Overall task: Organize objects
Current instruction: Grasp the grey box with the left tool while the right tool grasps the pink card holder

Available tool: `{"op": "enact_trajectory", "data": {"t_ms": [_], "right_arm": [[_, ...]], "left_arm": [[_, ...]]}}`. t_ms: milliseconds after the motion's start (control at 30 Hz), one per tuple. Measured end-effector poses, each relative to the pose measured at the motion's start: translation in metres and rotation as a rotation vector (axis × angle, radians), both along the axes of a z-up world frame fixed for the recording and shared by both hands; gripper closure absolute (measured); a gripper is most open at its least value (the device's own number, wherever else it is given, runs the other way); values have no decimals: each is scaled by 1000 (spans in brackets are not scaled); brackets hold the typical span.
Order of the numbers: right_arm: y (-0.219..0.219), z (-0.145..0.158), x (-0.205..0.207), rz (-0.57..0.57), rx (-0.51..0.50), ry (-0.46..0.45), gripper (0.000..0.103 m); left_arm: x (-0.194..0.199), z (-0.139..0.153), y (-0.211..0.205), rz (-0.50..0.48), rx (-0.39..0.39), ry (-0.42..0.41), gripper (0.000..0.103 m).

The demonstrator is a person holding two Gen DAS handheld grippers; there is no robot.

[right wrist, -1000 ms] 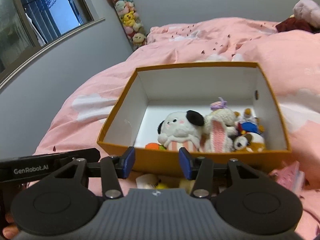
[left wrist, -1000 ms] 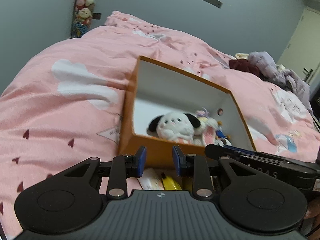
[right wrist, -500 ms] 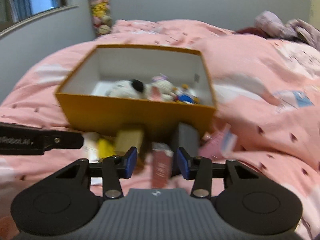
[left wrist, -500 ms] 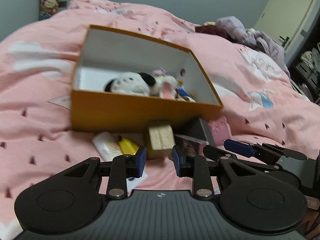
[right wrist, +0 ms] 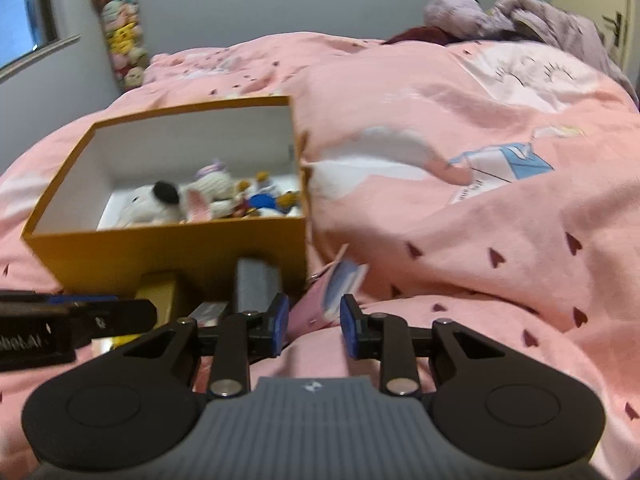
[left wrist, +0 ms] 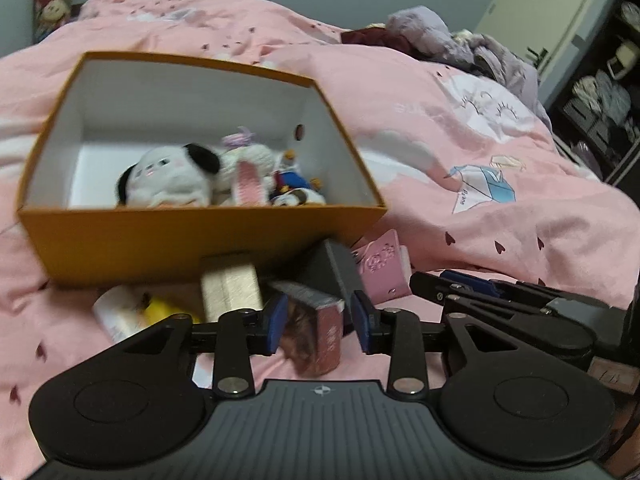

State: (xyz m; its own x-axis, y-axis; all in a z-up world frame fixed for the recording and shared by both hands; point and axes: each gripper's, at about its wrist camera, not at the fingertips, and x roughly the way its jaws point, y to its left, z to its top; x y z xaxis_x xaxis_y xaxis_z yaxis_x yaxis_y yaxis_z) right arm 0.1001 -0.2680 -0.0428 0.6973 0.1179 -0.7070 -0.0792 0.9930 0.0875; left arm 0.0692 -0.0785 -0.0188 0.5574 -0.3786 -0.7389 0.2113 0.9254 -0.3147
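Observation:
An orange box (left wrist: 192, 236) sits on the bed with a white plush dog (left wrist: 168, 176) and other small toys inside. Loose items lie before its front wall: a beige box (left wrist: 230, 286), a grey box (left wrist: 328, 268), a pink booklet (left wrist: 380, 268) and a white tube (left wrist: 118, 312). My left gripper (left wrist: 319, 322) is opening, with a small reddish-pink box (left wrist: 320, 332) between its jaws and a gap at the right pad. My right gripper (right wrist: 314, 322) is closing around the pink booklet (right wrist: 332, 288); the pads do not visibly press it. The orange box (right wrist: 160, 248) stands to its left.
The pink duvet (left wrist: 440, 140) rises in folds to the right of the box. A heap of purple clothes (left wrist: 440, 36) lies at the far right of the bed. A column of plush toys (right wrist: 120, 40) hangs on the wall behind. Dark shelves (left wrist: 600, 100) stand at the right.
Both grippers have drawn back from over the orange box and sunk toward the items in front of it. The left jaws have widened; the right jaws have narrowed.

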Motion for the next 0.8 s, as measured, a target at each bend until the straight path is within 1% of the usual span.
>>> {"op": "enact_trajectory", "data": {"t_ms": [33,67,133,233,367,500,567,600,667,700,800], "right_arm": [[-5,0,3,-11,18,7,71],[-9,0,7,-21,40,15,67],[-19,0,16,-40,100,39,64],[-28,-4,29,-51,187,87,65],[-37,-15,43,-80,240,137,65],[-52,-29,59,-96,376,206,65],[-58,-33,65,-104,429,221,58],[-60,-34,68,-107,450,219,56],[-62,-36,74,-118,458,220,54],[-63,-36,77,-125,451,220,54],[-65,-40,84,-156,409,227,55]], "left_arm": [[4,-1,-5,-10,4,2,48],[8,-2,-11,-19,11,0,47],[14,-4,-22,-30,44,-10,47],[24,-10,-38,-54,100,-22,47],[36,-19,-47,-61,121,-6,47],[46,-33,-56,-80,128,36,46],[49,-38,-61,-87,135,49,45],[51,-41,-64,-87,143,52,45],[53,-46,-70,-86,170,52,44],[55,-48,-73,-84,185,52,44],[61,-54,-79,-84,194,68,44]]}}
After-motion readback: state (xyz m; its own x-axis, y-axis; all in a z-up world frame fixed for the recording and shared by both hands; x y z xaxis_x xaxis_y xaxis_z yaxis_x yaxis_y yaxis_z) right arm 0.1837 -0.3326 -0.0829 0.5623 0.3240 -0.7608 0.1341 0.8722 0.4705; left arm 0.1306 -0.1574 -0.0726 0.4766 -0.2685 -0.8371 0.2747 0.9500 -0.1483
